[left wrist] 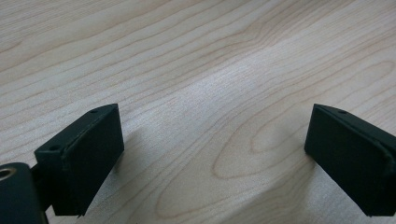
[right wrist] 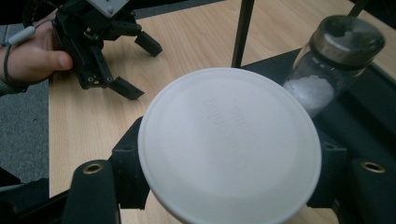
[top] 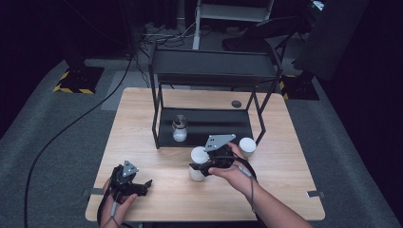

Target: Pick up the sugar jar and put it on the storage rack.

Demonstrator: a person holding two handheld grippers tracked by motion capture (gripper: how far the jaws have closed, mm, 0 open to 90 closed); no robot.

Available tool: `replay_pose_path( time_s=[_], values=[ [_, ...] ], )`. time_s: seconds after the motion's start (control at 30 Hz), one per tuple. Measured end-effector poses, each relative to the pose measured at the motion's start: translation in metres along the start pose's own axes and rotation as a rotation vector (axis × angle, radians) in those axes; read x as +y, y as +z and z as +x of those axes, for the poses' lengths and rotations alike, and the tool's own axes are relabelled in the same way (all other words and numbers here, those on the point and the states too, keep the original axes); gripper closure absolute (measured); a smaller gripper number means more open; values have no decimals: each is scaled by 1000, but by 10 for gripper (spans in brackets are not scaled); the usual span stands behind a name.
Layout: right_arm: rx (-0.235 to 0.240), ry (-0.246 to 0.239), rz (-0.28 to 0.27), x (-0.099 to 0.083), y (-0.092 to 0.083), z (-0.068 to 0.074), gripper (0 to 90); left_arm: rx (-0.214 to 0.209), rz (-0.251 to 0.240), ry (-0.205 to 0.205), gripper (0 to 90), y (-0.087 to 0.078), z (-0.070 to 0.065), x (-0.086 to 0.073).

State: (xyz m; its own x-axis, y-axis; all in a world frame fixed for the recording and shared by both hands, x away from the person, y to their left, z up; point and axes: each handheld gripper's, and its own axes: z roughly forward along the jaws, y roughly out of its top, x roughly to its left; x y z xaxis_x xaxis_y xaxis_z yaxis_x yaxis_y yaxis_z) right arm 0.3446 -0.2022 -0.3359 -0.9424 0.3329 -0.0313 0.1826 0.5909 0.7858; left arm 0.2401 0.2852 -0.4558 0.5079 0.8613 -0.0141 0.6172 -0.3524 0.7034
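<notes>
My right gripper [top: 199, 167] pinches a white lidded container [right wrist: 229, 142] between both jaws, standing on the wooden table [top: 142, 118] just before the black rack [top: 209, 66]. My left gripper [left wrist: 215, 144] hangs spread wide over bare wood, touching nothing.

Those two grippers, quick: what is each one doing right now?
Left gripper: open, jaws wide apart over bare table, holding nothing.
Right gripper: shut on the white container, one jaw on each side.
</notes>
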Motion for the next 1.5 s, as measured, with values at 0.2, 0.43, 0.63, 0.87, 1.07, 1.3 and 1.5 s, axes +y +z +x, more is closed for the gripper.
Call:
replay_pose_path(
  time_s=[0.2, 0.43, 0.63, 0.87, 1.07, 1.3, 1.5],
  values=[
    [-26, 2, -21, 8, -10, -6, 335, 0, 1, 0, 38, 0, 0, 0],
    [-27, 28, -30, 14, -17, -18, 334, 1, 3, 0, 35, 0, 0, 1],
    [-51, 37, -29, 21, -17, -31, 334, 0, 4, 2, 32, 0, 0, 1],
    [-76, 45, -42, 29, -13, -48, 335, 0, 6, 1, 32, 0, 0, 1],
    [-102, 53, -36, 36, -4, -63, 335, -1, 6, 1, 32, 0, 0, 1],
    [-119, 75, -25, 37, 12, -82, 335, 0, 6, 0, 32, 0, 0, 1],
    [-125, 114, -30, 29, 28, -97, 335, 0, 5, 1, 32, 0, 0, 1]
  ],
)
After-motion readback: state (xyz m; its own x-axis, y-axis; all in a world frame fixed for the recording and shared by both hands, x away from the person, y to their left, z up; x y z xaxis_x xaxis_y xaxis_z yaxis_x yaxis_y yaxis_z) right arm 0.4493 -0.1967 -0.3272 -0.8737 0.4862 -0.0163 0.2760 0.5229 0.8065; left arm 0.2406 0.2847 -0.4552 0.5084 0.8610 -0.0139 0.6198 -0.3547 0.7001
